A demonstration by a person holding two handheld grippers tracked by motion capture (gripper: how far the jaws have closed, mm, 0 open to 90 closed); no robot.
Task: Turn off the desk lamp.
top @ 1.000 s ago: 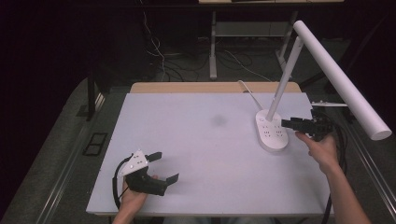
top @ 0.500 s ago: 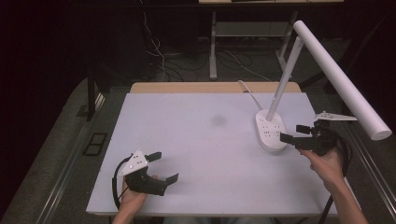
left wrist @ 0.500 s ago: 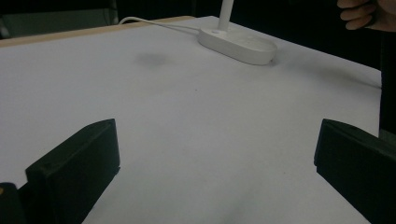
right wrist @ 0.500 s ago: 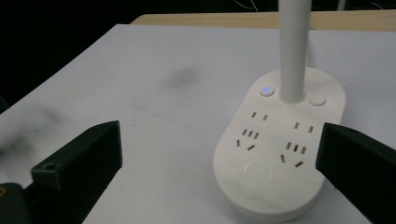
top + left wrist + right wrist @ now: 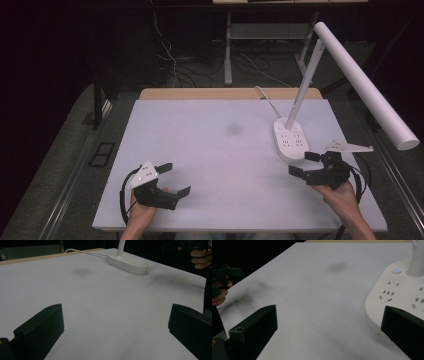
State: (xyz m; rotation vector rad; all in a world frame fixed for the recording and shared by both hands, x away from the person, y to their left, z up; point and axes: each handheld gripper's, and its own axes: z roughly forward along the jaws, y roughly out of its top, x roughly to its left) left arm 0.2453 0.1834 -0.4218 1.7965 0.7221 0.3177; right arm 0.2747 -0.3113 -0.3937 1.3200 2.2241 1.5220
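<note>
A white desk lamp stands at the table's right; its oval base (image 5: 290, 141) carries sockets and a lit blue button (image 5: 397, 270). My right gripper (image 5: 300, 163) hovers just in front of that base, pointing left across the table. Its jaws have just been opening and stand wide, with nothing between them; in the right gripper view (image 5: 329, 320) the base (image 5: 404, 297) lies beside the right jaw. My left gripper (image 5: 176, 178) rests near the front left edge, open and empty. In the left gripper view (image 5: 116, 315) it faces the lamp base (image 5: 127, 262).
The lamp's long white tube head (image 5: 365, 85) slants out over the table's right edge above my right hand (image 5: 340, 195). Its white cable (image 5: 267, 100) runs off the back. A faint dark smudge (image 5: 233, 129) marks the white tabletop (image 5: 200, 140). Dark floor surrounds the table.
My right gripper has drawn back from the right side of the lamp base toward the front edge and slightly left, and its jaws have spread wide. The left gripper has stayed put.
</note>
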